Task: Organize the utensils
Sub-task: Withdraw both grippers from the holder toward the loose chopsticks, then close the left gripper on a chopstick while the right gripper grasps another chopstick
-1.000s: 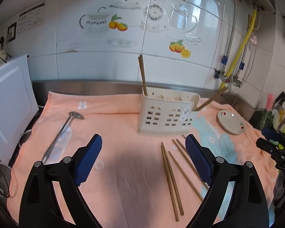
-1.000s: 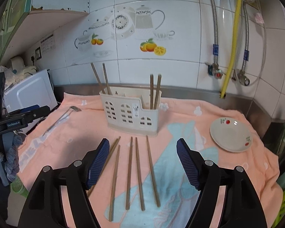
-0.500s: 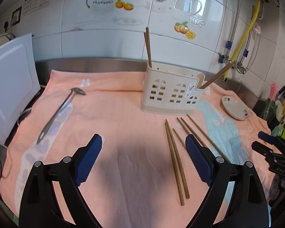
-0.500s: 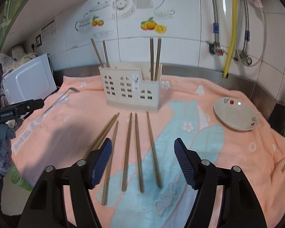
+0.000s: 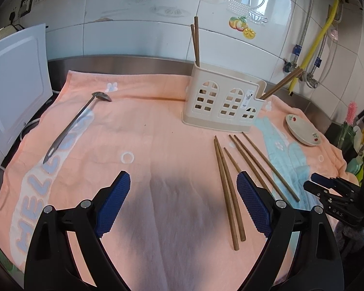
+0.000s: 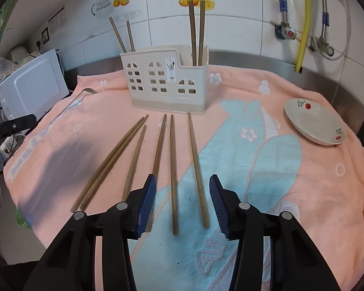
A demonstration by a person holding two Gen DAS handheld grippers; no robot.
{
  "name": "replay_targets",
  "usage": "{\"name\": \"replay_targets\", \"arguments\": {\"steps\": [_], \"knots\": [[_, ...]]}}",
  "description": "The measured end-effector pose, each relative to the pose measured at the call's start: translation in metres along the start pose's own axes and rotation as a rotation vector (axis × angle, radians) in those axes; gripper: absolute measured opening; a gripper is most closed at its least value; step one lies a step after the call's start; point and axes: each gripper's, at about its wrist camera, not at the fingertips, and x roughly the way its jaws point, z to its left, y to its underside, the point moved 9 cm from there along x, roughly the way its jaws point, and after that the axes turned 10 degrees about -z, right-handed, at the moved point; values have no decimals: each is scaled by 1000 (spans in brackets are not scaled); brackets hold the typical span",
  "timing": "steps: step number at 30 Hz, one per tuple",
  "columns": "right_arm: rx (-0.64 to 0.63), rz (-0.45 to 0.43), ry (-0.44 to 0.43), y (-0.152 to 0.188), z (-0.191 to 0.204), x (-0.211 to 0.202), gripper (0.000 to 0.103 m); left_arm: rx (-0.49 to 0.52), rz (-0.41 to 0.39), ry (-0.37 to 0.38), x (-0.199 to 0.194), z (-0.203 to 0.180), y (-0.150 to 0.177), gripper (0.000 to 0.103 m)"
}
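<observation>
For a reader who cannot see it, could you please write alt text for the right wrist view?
The open right gripper hovers low over six loose chopsticks on a peach towel. Behind them stands a cream utensil holder with four chopsticks in it; a small dish lies to the right.

Six loose chopsticks (image 6: 174,169) lie on the surface in front of the one cream utensil holder (image 6: 167,82). Four more chopsticks stand in that holder: two at its left end (image 6: 122,35), two at its right end (image 6: 197,31). One metal ladle (image 5: 75,123) lies toward the surface's left edge. One small dish (image 6: 315,125) sits near the right edge. One peach towel (image 6: 303,181) covers the surface. Two grippers are about, each with two blue fingers (image 6: 146,201).
</observation>
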Motion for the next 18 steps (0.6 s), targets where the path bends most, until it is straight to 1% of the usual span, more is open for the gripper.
{"name": "replay_targets", "arguments": {"steps": [1,3,5,6,8,10,18], "knots": [[-3,7,-4,2,0,3,40,0,4,0,0,0,2,88],[-11,19,-2,4,-2,9,39,1,12,0,1,-1,5,88],[-15,37,-5,7,-3,16,33,2,21,0,3,-2,10,87],[-15,47,-4,9,-5,21,33,1,26,1,3,-2,12,87],[-15,60,-4,11,-6,26,29,0,37,4,5,-4,17,87],[-14,74,-10,14,-8,33,26,1,46,6,6,-5,21,87],[-16,105,-15,19,-14,51,18,8,100,34,17,-17,40,77]]}}
